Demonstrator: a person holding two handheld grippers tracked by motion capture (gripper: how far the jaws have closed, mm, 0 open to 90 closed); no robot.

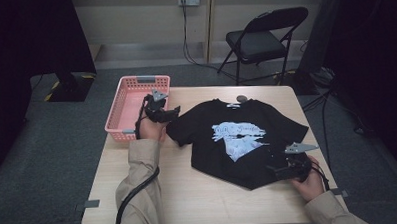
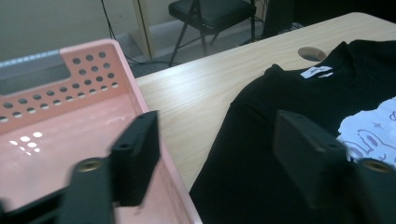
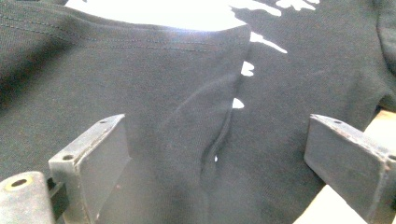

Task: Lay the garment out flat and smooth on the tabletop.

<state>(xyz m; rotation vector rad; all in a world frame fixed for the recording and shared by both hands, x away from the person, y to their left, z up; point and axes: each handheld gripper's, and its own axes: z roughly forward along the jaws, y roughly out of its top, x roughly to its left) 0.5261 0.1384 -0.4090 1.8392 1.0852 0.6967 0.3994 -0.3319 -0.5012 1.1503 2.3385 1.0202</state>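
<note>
Black T-shirt (image 1: 237,140) flat on wooden table (image 1: 189,192), both hand-held grippers spread, left (image 1: 172,113) and right (image 1: 274,170)

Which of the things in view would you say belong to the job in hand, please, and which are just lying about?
In the job:
- black T-shirt, spread flat on the table
- left gripper, open at its sleeve
- right gripper, open over its hem

Lying about:
- pink basket, beside the left gripper, nothing seen inside
- folding chair on the floor behind the table
</note>
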